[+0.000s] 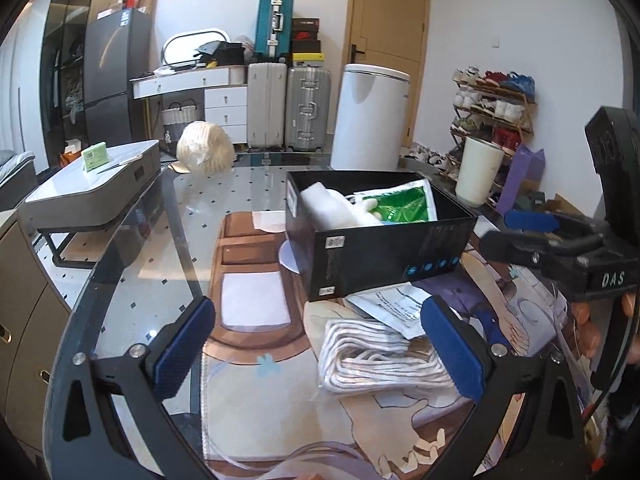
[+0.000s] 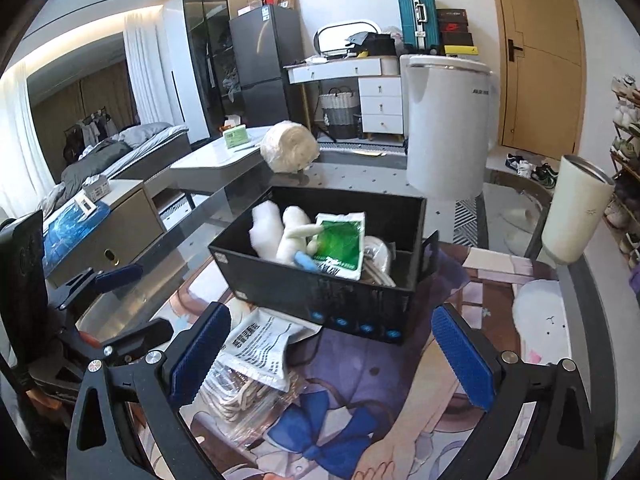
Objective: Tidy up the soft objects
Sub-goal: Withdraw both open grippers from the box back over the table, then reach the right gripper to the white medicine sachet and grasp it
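The left gripper (image 1: pixel 320 350) has its jaws wide apart and holds nothing; the bagged white cord bundle (image 1: pixel 376 354) lies on the printed mat (image 1: pixel 400 432) between its pads. The right gripper (image 2: pixel 332 354) is also spread open and empty (its left pad is just beside the same bag). A paper packet (image 2: pixel 260 344) rests on the bundle, against the black box (image 2: pixel 320 300). Inside the box are white plush items (image 2: pixel 280 232) and a green packet (image 2: pixel 340 246).
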{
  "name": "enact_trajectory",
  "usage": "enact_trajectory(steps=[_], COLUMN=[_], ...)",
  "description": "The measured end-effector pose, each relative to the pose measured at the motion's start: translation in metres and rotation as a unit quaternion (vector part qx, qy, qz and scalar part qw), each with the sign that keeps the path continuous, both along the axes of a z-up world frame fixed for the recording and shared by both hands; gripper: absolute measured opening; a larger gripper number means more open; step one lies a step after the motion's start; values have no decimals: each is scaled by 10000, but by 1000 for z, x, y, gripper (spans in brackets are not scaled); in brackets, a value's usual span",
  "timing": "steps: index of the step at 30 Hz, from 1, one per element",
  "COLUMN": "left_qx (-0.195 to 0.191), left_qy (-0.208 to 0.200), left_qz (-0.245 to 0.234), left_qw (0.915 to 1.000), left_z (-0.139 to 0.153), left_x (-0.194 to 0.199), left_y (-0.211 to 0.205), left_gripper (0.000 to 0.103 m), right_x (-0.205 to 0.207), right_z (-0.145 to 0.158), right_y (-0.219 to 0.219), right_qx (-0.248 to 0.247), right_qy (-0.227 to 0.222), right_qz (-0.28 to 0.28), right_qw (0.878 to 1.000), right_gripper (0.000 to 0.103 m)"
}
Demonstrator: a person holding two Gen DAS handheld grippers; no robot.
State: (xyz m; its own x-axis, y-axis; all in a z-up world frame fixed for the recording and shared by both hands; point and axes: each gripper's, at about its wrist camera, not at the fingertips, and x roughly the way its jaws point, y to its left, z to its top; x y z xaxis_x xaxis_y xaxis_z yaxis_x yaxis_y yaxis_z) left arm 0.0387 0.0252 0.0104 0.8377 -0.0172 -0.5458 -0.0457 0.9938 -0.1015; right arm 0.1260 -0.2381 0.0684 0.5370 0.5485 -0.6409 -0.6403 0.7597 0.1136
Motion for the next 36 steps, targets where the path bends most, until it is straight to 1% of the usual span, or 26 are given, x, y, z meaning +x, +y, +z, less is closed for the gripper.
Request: enact_trajectory(steps=[4, 7, 11, 17, 19, 26, 30, 34, 36], left_qx=[-54, -114, -134, -143, -129, -217, -248, -254, -246], left_qy=[-17, -142, -152, -109, -107, -124, -138, -146, -144], left_qz=[97, 184, 308, 327, 317, 325, 350, 360, 360], left_qw=[9999, 9997, 9993, 9993, 9994, 9992, 9990, 9989, 9989], left_z=[-1, 1, -1, -2, -2, -2, -2, -2, -2], left_x=[0, -3, -4, -4, -4, -4, -5, -5, -5], left_y=[5, 9, 12, 13, 13, 15, 16, 17, 17], left_gripper=[103, 103, 103, 103, 103, 103, 103, 103, 103], right_x=[0, 1, 2, 6, 10, 17, 18, 22, 23], right_z=[-6, -11, -20, -37, -43, -52, -55, -63, -64], right_y=[6, 11, 19, 36, 40, 56, 65, 73, 71], right_qx=[-69, -108, -186, -389, -382, -407, -428, -712, -756], right_qy=[138, 253, 393, 669, 809, 1069, 1154, 1144, 1139], right_qz=[75, 129, 168, 302, 331, 379, 446, 306, 237], right_qw=[9999, 9995, 9989, 9965, 9954, 9927, 9914, 9904, 9903], right_gripper=[102, 102, 102, 102, 102, 102, 102, 102, 102])
